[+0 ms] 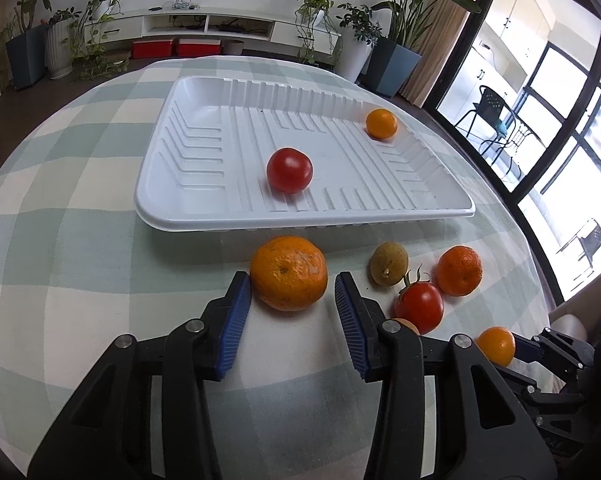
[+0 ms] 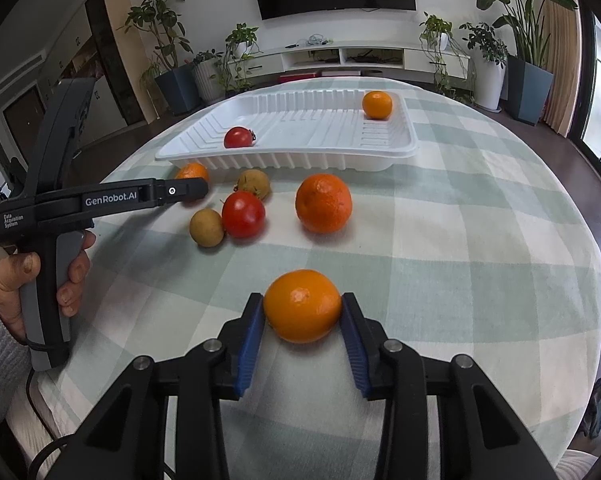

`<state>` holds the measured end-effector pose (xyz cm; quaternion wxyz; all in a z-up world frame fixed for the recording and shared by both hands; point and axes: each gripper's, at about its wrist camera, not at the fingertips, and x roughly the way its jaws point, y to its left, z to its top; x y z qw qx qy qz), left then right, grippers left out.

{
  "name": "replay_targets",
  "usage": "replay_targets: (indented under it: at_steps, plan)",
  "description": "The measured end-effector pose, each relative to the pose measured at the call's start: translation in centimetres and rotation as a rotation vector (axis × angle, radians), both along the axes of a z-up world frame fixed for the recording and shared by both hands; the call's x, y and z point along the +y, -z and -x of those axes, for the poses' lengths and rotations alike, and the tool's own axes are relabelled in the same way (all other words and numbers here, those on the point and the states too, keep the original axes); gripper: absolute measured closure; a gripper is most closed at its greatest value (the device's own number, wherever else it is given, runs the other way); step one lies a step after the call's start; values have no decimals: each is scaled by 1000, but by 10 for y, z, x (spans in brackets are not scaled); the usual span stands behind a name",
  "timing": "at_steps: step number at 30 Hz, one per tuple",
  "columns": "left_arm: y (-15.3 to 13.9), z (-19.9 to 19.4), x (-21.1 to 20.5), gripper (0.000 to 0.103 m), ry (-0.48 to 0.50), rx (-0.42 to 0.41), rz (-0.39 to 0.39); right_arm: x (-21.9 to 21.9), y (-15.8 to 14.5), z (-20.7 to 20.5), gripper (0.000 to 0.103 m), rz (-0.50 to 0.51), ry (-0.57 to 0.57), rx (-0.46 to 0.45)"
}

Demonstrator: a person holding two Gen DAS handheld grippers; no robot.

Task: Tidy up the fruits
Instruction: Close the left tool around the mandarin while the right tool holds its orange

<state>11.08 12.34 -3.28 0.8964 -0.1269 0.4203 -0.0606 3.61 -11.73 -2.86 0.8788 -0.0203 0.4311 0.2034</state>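
A white ribbed tray (image 1: 204, 216) (image 2: 404, 148) holds a red tomato (image 1: 289, 170) (image 2: 239, 137) and a small orange (image 1: 381, 123) (image 2: 376, 105). My left gripper (image 1: 292, 286) is open, its blue pads either side of a large mandarin (image 1: 288, 273) (image 2: 192, 171) on the cloth, just in front of the tray. My right gripper (image 2: 303, 303) is shut on a smooth orange (image 2: 302, 306) (image 1: 496, 345), held near the table's front. Loose on the cloth lie a tomato (image 2: 243, 213) (image 1: 419, 306), a mandarin (image 2: 323, 203) (image 1: 459, 270) and two brownish-green fruits (image 2: 206, 227) (image 2: 254, 183).
The round table wears a green and white checked cloth (image 2: 460, 240). In the right wrist view the left gripper's body (image 2: 100, 200) and the hand holding it (image 2: 24, 280) stand at the left. Potted plants (image 2: 532, 80), a TV cabinet (image 2: 340, 56) and windows lie beyond.
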Motion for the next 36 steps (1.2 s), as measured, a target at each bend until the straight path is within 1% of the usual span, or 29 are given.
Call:
replay_targets:
  at_steps: [10, 16, 20, 36]
  plan:
    - [2, -1, 1, 67, 5, -3, 28, -1, 0, -1, 62, -9, 2, 6]
    - [1, 0, 3, 67, 8, -7, 33, -7, 0, -3, 62, -53, 8, 26]
    - [1, 0, 3, 67, 15, -8, 38, -11, 1, -5, 62, -100, 18, 46]
    - [-7, 5, 3, 67, 26, -23, 58, -38, 4, -15, 62, -365, 71, 153]
